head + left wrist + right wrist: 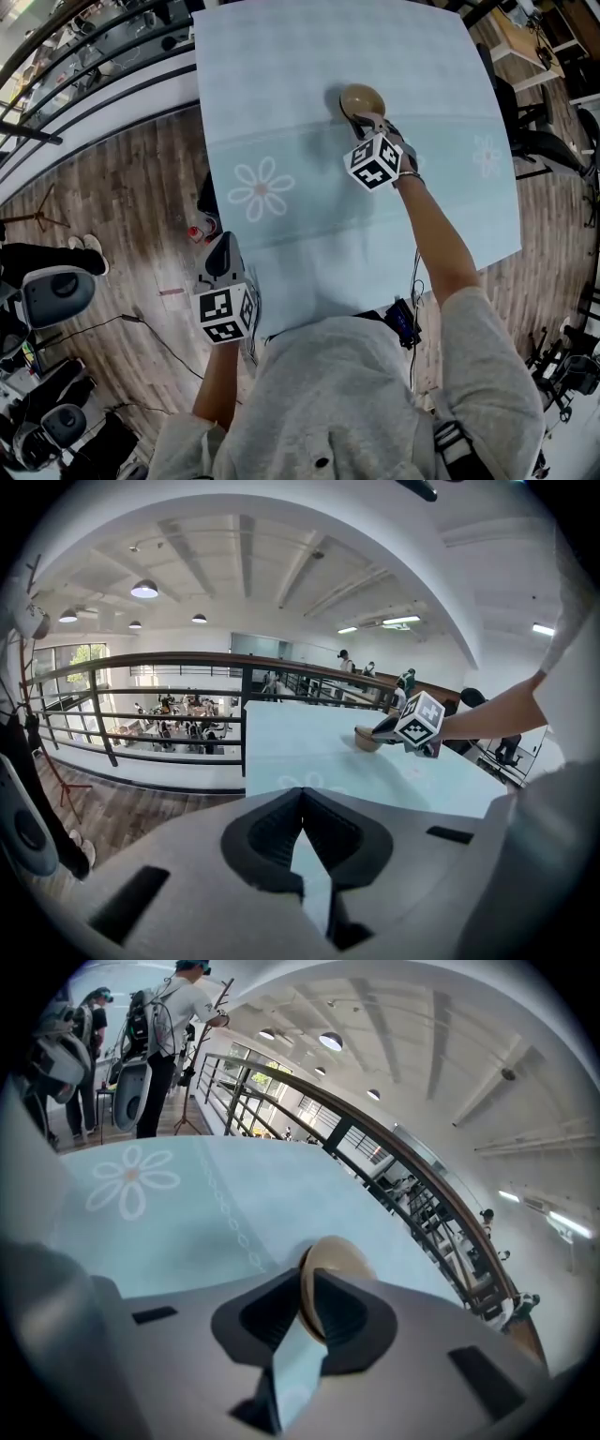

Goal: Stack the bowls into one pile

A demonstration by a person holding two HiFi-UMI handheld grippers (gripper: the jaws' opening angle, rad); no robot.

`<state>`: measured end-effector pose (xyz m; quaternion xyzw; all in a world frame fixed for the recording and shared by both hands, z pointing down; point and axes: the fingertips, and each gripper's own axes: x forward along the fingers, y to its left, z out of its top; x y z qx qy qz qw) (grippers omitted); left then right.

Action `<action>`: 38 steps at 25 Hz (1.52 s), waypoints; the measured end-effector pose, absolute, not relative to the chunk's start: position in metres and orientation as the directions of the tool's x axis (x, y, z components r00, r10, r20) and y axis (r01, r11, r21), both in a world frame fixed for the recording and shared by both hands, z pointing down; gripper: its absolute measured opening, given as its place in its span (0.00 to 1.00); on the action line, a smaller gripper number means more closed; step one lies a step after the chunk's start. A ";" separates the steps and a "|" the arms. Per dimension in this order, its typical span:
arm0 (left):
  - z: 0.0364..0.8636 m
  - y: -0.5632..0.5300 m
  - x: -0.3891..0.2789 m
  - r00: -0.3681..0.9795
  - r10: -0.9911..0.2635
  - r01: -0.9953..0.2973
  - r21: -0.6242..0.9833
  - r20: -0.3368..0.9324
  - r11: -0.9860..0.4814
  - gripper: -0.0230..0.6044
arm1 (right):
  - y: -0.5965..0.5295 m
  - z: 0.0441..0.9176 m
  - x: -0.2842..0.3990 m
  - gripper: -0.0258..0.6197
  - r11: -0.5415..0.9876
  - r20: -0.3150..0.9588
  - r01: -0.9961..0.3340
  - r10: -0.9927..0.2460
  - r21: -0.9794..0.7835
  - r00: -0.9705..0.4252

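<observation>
In the head view, the left gripper (223, 251) hangs at about 8 o'clock of the scene, past the left edge of the table draped in a pale blue flower-print cloth (309, 56) and above the brown wooden plank floor (141, 187). In its own view the left gripper (302, 825) has its dark pads brought together at the tips, with nothing between them; only a sliver of cloth shows through the gap below. Further right, a tan round bowl (362, 96) sits toward 12 o'clock from the table's middle, well apart from the left gripper. The right gripper (366, 120) reaches it from the bowl's 6 o'clock side. In the right gripper view, the right gripper (307, 1302) is nearly closed, its two pads pinching the bowl (336, 1258) by its thin rim, one pad inside and one outside. Whether the bowl's base touches the cloth cannot be told.
</observation>
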<state>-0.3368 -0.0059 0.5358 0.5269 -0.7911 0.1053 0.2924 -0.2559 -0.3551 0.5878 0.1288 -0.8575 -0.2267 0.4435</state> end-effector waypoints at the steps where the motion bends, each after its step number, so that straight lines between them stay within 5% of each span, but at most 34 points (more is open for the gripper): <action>1: 0.535 -0.006 -0.337 -0.272 -0.773 -0.897 0.141 0.573 0.420 0.06 | -0.353 0.586 -0.256 0.10 0.870 0.702 -0.025 -0.414 0.492 -0.579; 15: 0.523 -0.015 -0.293 -0.178 -0.821 -0.954 0.111 0.543 0.280 0.06 | -0.296 0.462 -0.188 0.10 0.860 0.465 -0.270 -0.469 0.432 -0.751; 24: 0.472 -0.014 -0.210 -0.178 -0.876 -0.975 0.043 0.449 0.220 0.06 | -0.198 0.303 -0.026 0.09 0.915 0.214 -0.355 -0.391 0.190 -0.895; 29: 0.438 0.006 -0.139 -0.174 -0.901 -0.980 0.014 0.397 0.196 0.06 | -0.149 0.227 0.113 0.09 0.861 0.135 -0.467 -0.497 0.201 -0.857; 33: 0.414 0.025 -0.071 -0.161 -0.924 -0.983 0.022 0.347 0.180 0.06 | -0.125 0.238 0.223 0.09 0.803 0.182 -0.546 -0.590 0.239 -0.787; 38: 0.404 0.048 0.011 -0.136 -0.940 -0.987 0.042 0.313 0.157 0.06 | -0.088 0.323 0.290 0.09 0.752 0.199 -0.659 -0.648 0.012 -0.735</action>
